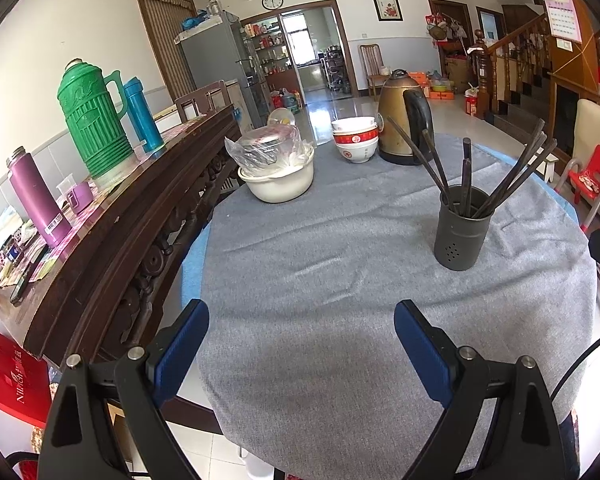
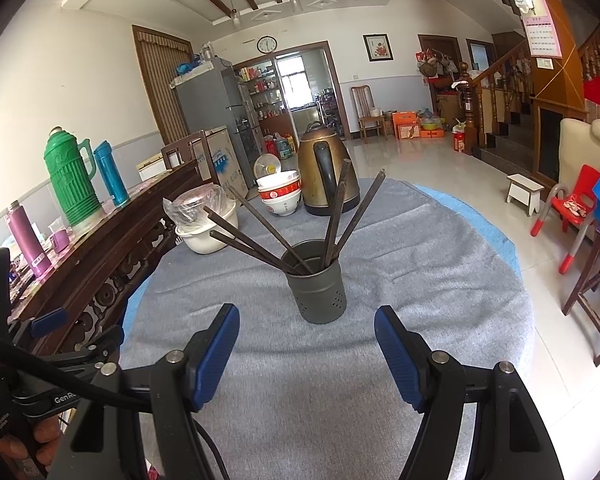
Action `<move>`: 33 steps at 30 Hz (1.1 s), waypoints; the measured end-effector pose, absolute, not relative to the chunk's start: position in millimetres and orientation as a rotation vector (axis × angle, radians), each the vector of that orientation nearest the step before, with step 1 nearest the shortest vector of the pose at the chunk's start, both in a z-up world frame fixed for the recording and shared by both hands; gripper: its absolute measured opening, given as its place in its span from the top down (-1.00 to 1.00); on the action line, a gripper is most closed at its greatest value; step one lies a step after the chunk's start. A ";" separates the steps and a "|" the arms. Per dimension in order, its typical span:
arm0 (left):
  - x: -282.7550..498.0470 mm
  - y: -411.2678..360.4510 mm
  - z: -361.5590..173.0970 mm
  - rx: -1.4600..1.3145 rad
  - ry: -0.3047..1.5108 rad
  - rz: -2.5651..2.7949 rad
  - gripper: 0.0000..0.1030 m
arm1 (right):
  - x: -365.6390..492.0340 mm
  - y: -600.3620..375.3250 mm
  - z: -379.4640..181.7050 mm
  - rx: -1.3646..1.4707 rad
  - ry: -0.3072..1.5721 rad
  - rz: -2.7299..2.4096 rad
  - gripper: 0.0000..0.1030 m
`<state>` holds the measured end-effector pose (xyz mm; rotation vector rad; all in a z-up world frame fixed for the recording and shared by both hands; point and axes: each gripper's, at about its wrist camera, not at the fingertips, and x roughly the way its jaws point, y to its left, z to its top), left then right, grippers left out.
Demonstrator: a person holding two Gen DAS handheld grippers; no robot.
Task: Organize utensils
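A dark grey perforated utensil cup (image 1: 462, 229) (image 2: 318, 285) stands upright on the grey cloth of the round table (image 1: 308, 264). Several dark chopsticks (image 1: 500, 184) (image 2: 260, 232) lean out of it in different directions. My left gripper (image 1: 302, 320) hovers open over bare cloth, well short and left of the cup. My right gripper (image 2: 306, 324) is open too, its blue pads (image 2: 216, 356) level with the cup's base on either side but nearer to me, touching nothing. The left gripper (image 2: 46, 322) shows at the left edge of the right wrist view, in a person's hand.
Beyond the cup stand a brass kettle (image 1: 404, 120) (image 2: 326, 172), stacked red-and-white bowls (image 1: 355, 138) (image 2: 281, 196) and a cream basin with a plastic-wrapped pot (image 1: 274, 164) (image 2: 204, 224). A dark wooden sideboard (image 1: 112, 220) with flasks runs along the left. Red chair (image 2: 572, 208) right.
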<state>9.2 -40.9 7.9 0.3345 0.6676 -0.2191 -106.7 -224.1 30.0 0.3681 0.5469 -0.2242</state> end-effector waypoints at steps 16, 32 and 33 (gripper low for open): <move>11.1 -34.5 10.6 0.307 0.663 -0.235 -0.82 | -103.5 -212.8 40.4 0.316 0.537 -0.253 -0.44; 13.3 -26.1 18.2 0.251 0.642 -0.300 -0.82 | -108.7 -203.5 60.6 0.245 0.530 -0.335 -0.44; 13.5 -24.9 18.9 0.247 0.641 -0.302 -0.82 | -108.3 -202.0 62.3 0.239 0.530 -0.340 -0.44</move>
